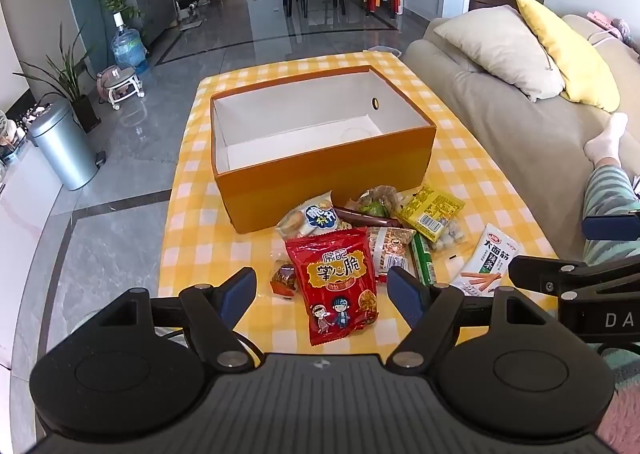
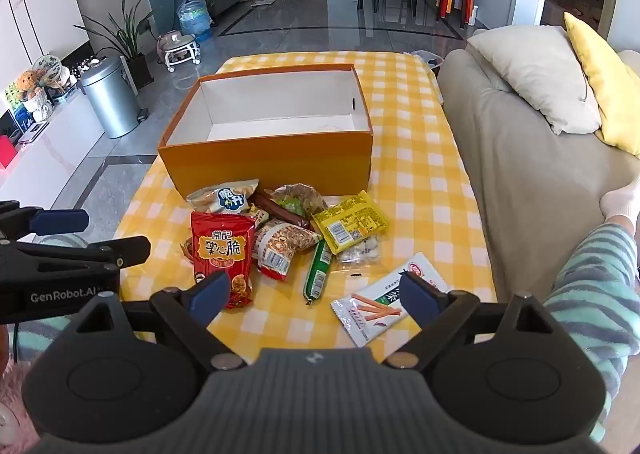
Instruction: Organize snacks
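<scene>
Both grippers are hovering over the snack pile w/ jaws spread wide, gripping nothing: left gripper (image 1: pixel 322 292) above the red packet (image 1: pixel 334 282), right gripper (image 2: pixel 314 300) near the white packet (image 2: pixel 386 300). Snacks are lying on the checked cloth (image 2: pixel 420 190) just in front of the orange box (image 1: pixel 320 158); box is sitting empty. Small wrapped bits under the pile are half hidden, hard to ID.

1. Left gripper (image 1: pixel 322 290): black ribbed body, two round side housings, silver pivot screws, blue-padded jaws.
2. Right gripper (image 2: pixel 314 296): same build; white lettering marks its side.
3. Person: teal-and-grey striped trouser leg (image 2: pixel 592 294), white sock (image 1: pixel 606 140).
</scene>
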{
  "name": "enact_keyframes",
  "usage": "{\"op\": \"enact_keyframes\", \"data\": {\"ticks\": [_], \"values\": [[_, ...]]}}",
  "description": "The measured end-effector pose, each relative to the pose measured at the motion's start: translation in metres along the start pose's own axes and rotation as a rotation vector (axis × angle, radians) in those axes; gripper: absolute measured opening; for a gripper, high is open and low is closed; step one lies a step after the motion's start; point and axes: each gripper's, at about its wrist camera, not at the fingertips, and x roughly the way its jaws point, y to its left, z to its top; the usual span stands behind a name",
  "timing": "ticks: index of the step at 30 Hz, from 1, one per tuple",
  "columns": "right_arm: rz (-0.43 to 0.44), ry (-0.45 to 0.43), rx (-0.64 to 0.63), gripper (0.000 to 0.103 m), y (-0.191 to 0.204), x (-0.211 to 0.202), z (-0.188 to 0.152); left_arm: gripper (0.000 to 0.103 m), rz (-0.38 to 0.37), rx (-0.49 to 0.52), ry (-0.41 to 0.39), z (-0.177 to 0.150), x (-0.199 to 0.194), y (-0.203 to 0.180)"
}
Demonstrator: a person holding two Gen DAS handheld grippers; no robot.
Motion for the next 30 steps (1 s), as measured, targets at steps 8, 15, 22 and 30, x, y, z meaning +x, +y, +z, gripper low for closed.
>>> {"op": "enact_keyframes", "data": {"ticks": [8,15,22,30], "values": [[0.004,0.003,-0.001,0.089,0.0,0.004,0.0,0.087,0.001,-0.003,-0.007,-0.002,-0.001,0.001],[0.004,0.007,-0.003,0.089,0.002,0.004,-0.002,0.087,0.0,0.003,0.003,0.0,0.0,0.0],[0.004,0.015,0.002,0.089,0.001,0.007,-0.001,0.087,0.0,0.002,0.009,0.0,0.0,0.0],[0.008,0.022,0.005,0.089,-0.001,0.008,0.003,0.087,-0.001,0.001,0.008,-0.01,0.003,-0.002]]}}
